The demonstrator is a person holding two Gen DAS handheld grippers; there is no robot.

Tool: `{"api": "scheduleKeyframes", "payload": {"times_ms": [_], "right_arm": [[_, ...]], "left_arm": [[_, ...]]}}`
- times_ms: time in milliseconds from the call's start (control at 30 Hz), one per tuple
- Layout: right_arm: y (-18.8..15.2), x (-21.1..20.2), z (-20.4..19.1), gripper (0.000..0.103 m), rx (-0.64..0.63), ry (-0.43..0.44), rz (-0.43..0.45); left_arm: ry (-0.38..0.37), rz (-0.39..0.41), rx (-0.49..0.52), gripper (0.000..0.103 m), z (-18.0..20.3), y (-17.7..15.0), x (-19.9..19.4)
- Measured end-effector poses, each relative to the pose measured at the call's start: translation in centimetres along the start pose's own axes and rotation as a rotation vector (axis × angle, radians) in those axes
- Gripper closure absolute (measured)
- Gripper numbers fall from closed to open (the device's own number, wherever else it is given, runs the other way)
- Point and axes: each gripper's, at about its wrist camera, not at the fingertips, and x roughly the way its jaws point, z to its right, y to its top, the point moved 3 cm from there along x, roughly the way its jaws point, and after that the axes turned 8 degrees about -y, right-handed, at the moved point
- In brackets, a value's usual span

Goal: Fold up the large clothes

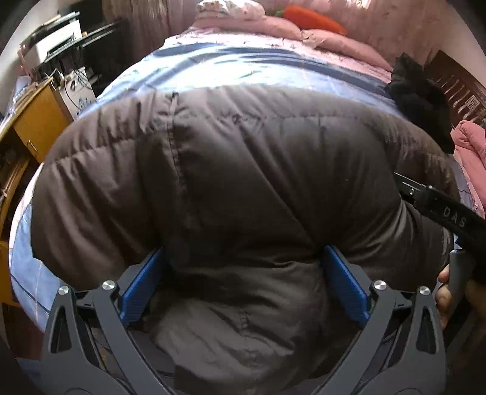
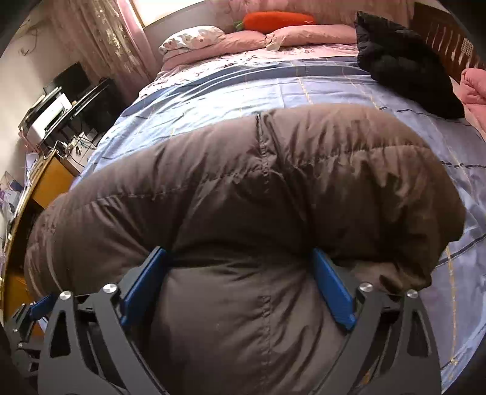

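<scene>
A large puffy brown down jacket (image 1: 231,170) lies across the near part of a bed with a blue sheet (image 1: 212,70); it also fills the right wrist view (image 2: 243,182). My left gripper (image 1: 243,273) has its blue pads (image 1: 142,282) spread wide with a thick bulge of the jacket's near edge between them. My right gripper (image 2: 240,273) stands the same way, its blue pads (image 2: 331,291) pressed against a bulge of jacket. The right gripper's body shows at the right of the left wrist view (image 1: 437,206).
A black garment (image 2: 401,63) lies at the bed's far right. Pink pillows (image 2: 273,36) and an orange carrot-shaped cushion (image 2: 276,19) sit at the head. A pink quilt (image 1: 470,142) lies at right. A yellow wooden desk (image 1: 36,121) and a printer (image 2: 45,121) stand left of the bed.
</scene>
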Motion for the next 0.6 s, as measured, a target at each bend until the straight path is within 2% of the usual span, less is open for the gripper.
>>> {"api": "scheduleKeyframes", "payload": {"times_ms": [200,367,433,500,533,600], "right_arm": [[-0.3,1.9,0.1,0.001,-0.013,0.004,-0.020],[-0.4,2.6,0.1,0.001,-0.006,0.025,-0.030],[-0.2,2.1,0.5,0.002,0.017,0.046,-0.026],[0.0,0.5,1.1,0.003,0.071,0.066,0.017],[0.1,-0.8,1.4,0.003,0.091,0.083,0.060],[0.2,-2.3,1.4,0.003,0.070,0.060,0.106]], "left_arm": [[0.020,-0.053,-0.005,0.002,-0.2,-0.3,2.2],[0.020,-0.056,-0.006,0.002,-0.3,-0.3,2.3],[-0.011,-0.033,-0.035,0.002,-0.6,-0.2,1.6],[-0.042,0.040,-0.073,0.002,-1.4,-0.5,-0.5],[-0.036,0.093,-0.068,0.002,-1.6,-0.6,-1.8],[0.030,0.112,-0.032,0.002,-1.7,-0.9,-2.4]]}}
